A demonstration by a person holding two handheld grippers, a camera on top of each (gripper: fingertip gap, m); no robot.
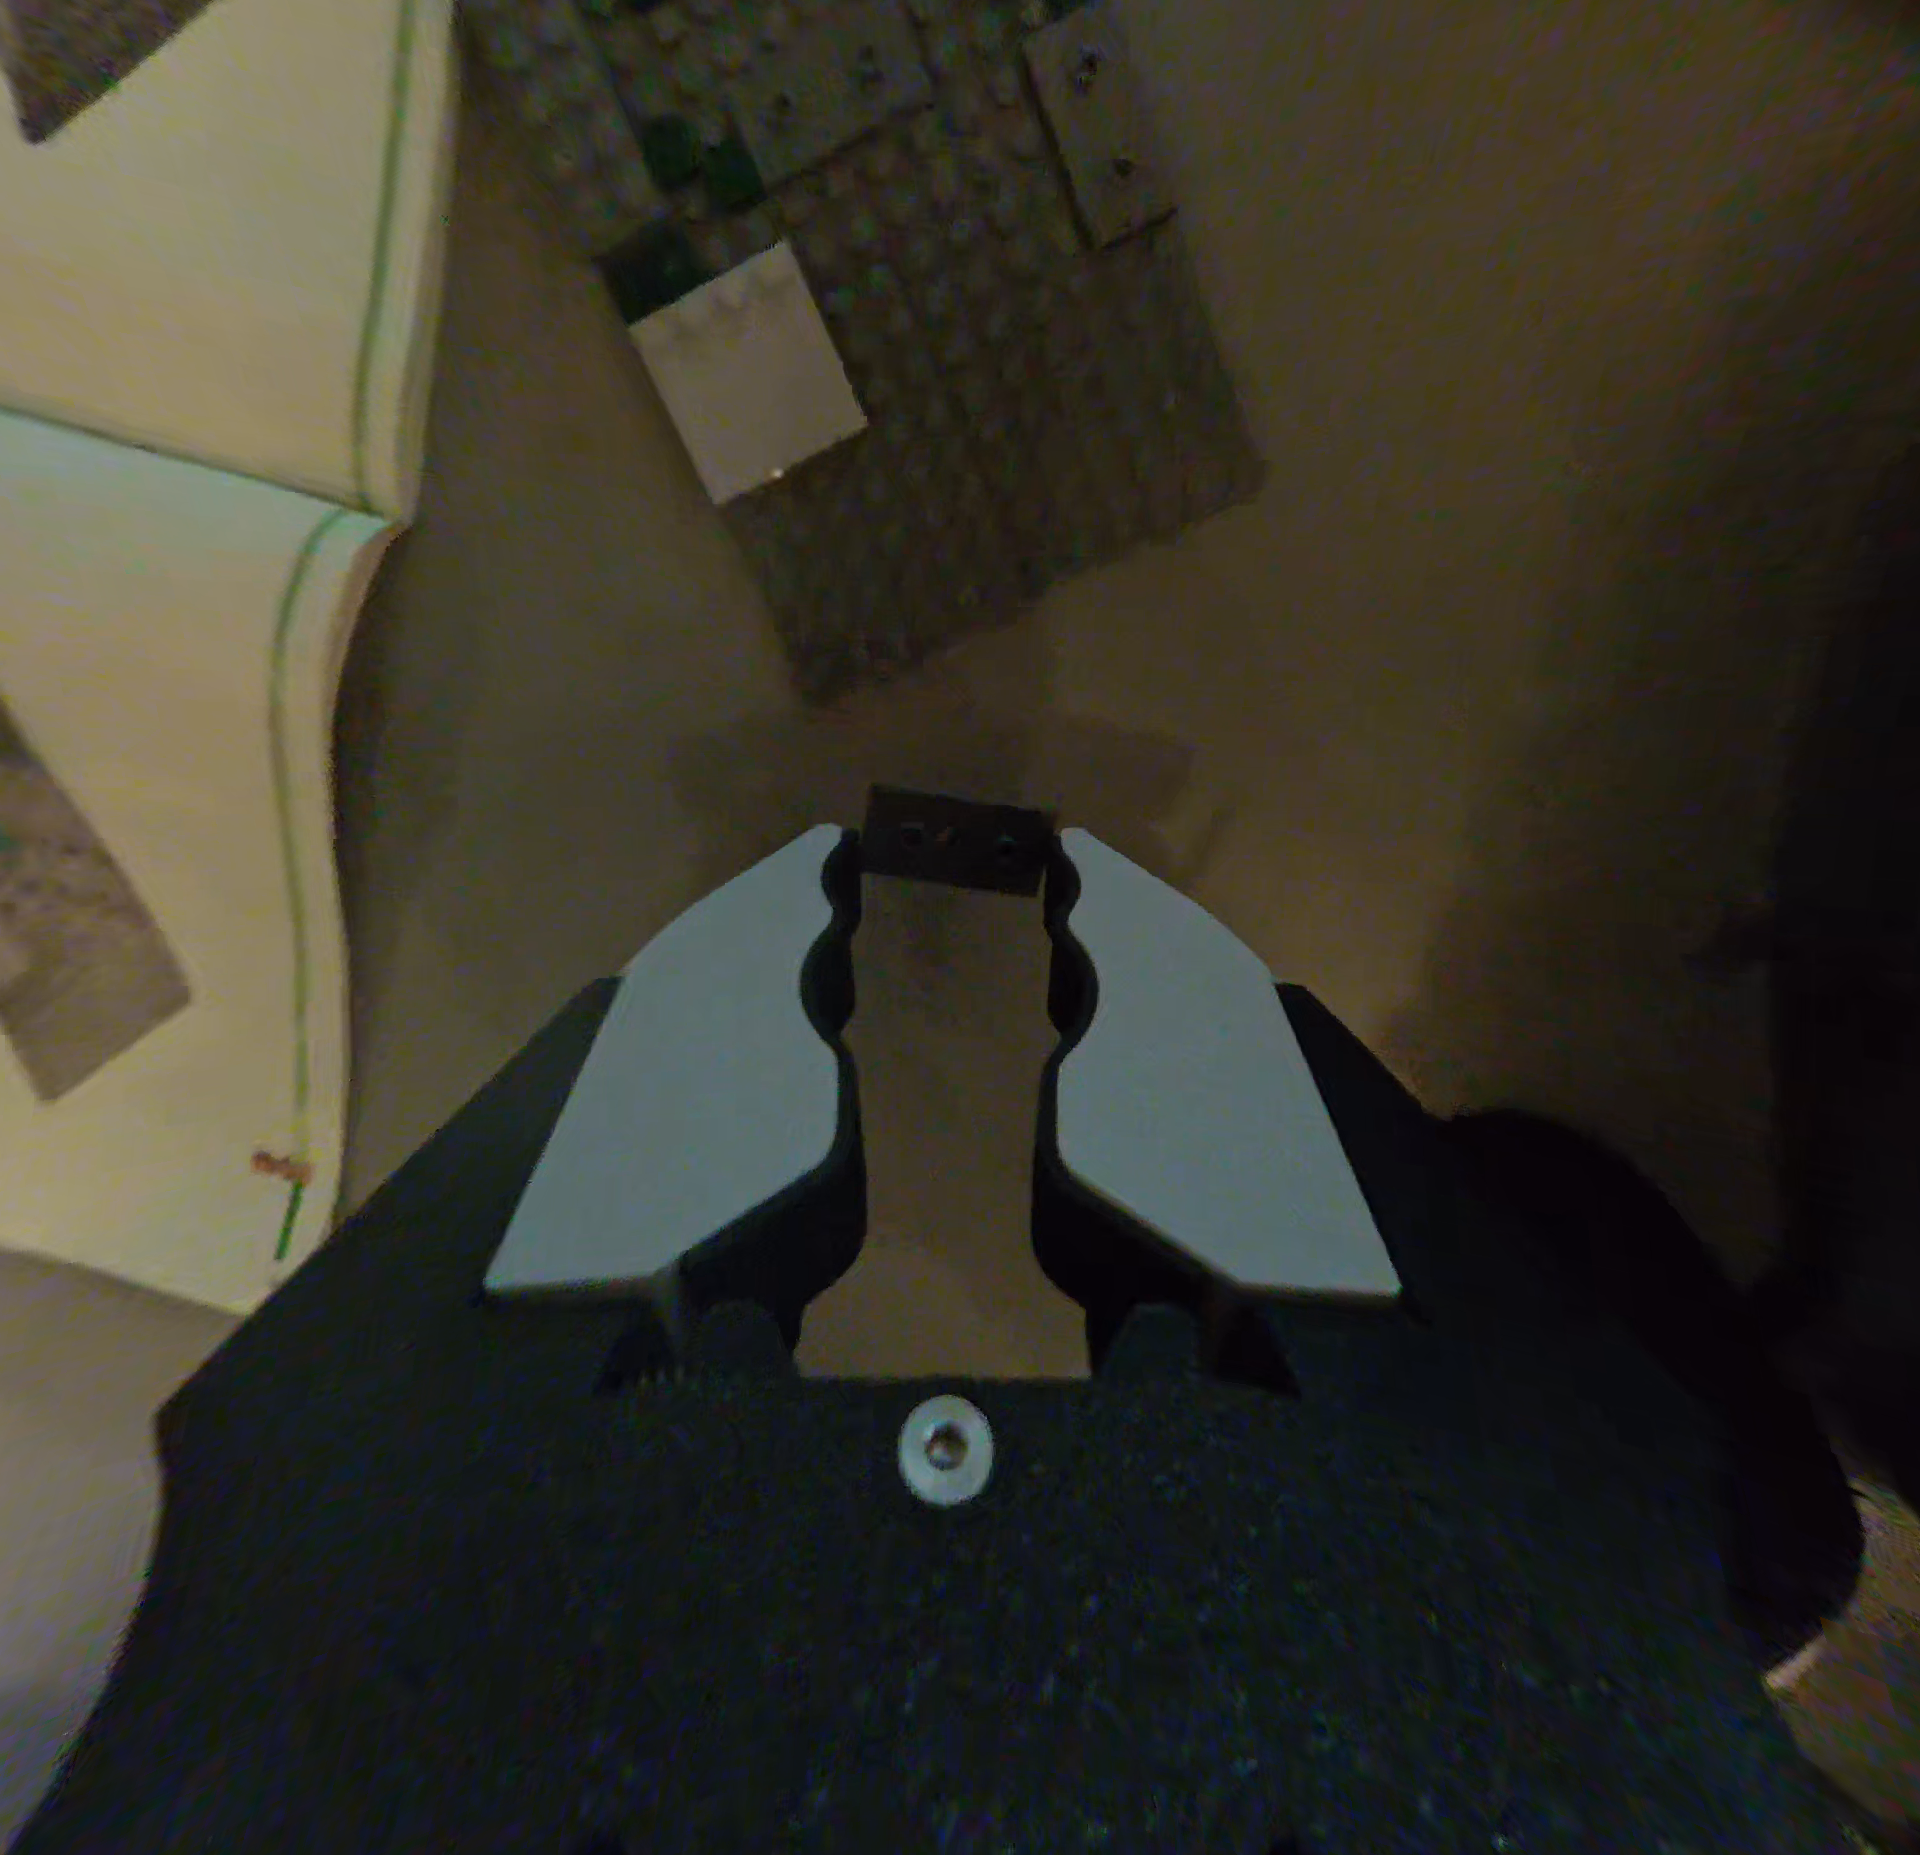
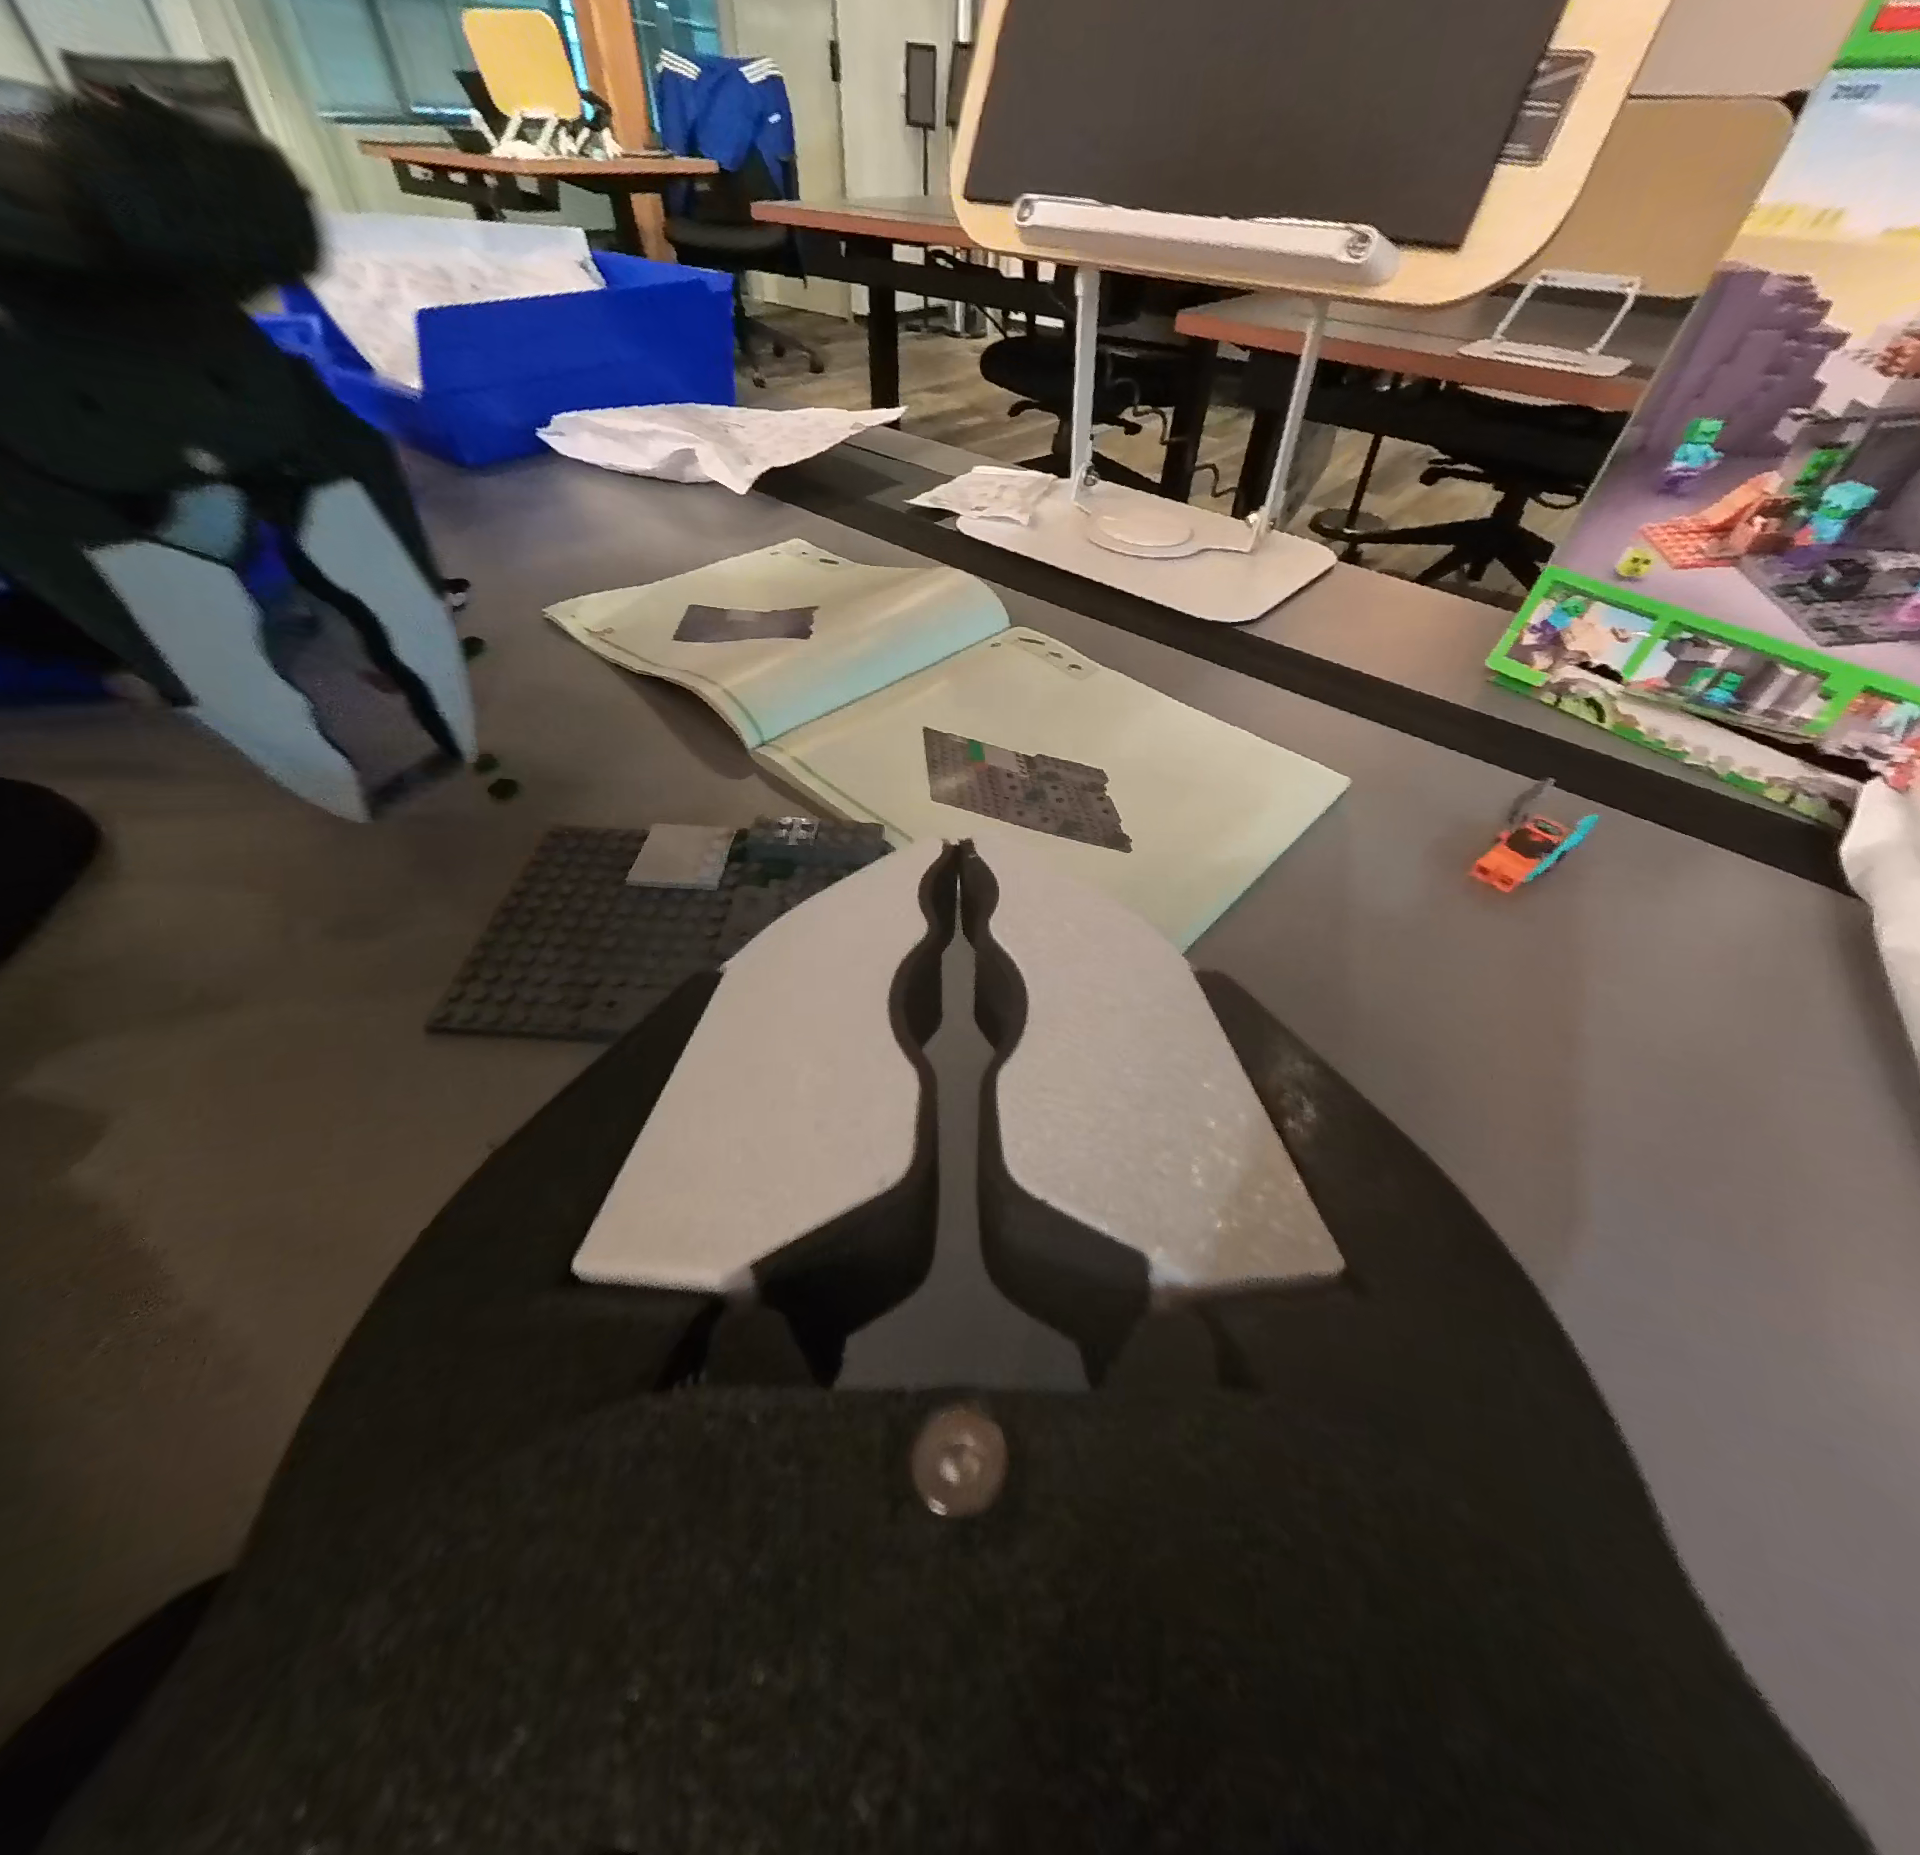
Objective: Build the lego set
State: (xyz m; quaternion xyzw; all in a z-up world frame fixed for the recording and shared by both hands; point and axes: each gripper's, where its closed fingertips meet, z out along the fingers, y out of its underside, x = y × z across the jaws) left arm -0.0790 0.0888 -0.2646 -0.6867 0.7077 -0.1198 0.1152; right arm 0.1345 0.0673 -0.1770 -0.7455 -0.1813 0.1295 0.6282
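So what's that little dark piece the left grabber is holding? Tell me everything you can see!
The small dark brick is a flat, rectangular piece that looks like plastic, dark grey or black in the dim light. The face toward the camera shows a few small round holes in a row. It sits crosswise at the tips of the left hand-held gripper, pinched at its two short ends, above the table and short of the grey baseplate. Only the fingertips seem to touch it.

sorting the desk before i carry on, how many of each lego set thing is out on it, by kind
dark grey baseplate: 1
open instruction booklet: 1
set box: 1
orange brick separator: 1
small dark brick held in the left gripper: 1
total: 5
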